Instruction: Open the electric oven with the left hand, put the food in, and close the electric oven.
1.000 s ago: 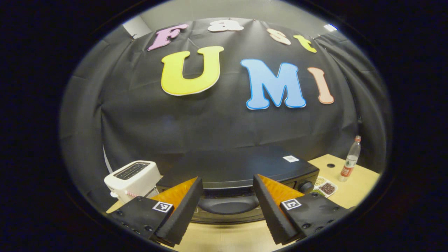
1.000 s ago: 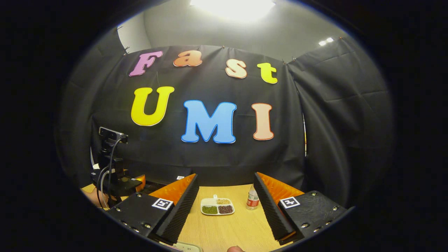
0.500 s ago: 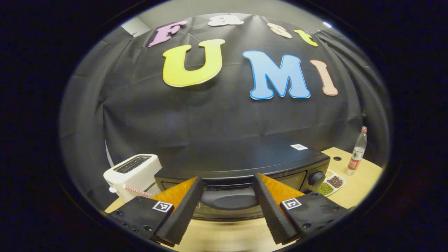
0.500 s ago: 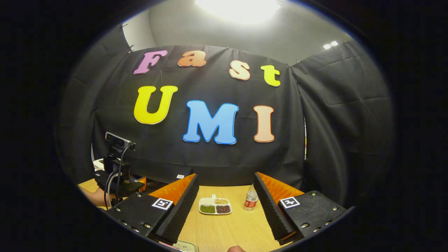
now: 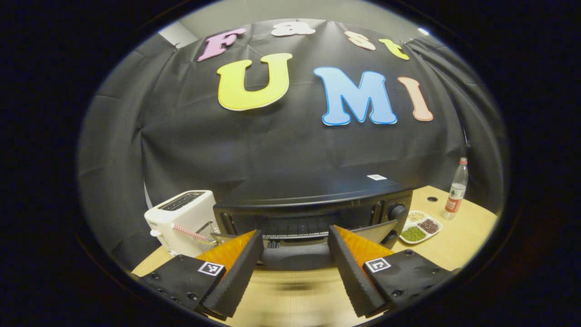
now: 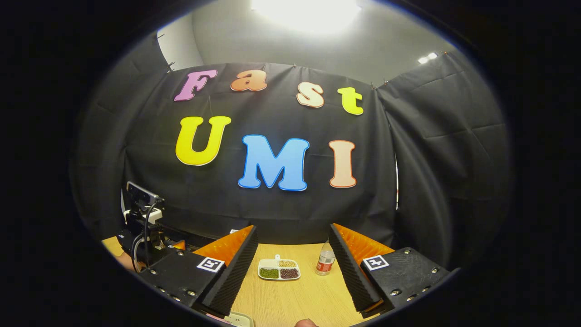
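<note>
Swinging partway down between the spread, empty fingers of the left gripper (image 5: pixel 295 268), the oven door (image 5: pixel 297 254) is exposing the electric oven (image 5: pixel 313 213) while the right gripper (image 6: pixel 292 277) is waiting open, food loading and closing remaining.

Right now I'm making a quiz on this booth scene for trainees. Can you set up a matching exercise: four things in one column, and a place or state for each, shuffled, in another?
Things:
1. oven door
2. toaster
3. bottle
4. divided dish

Places or states:
A. stands upright at the far right of the table
B. white, left of the oven
C. holds green, dark and pale grains, right of the oven
D. partly open, tilted toward the left gripper

Pairs: 1-D, 2-B, 3-A, 4-C
</note>
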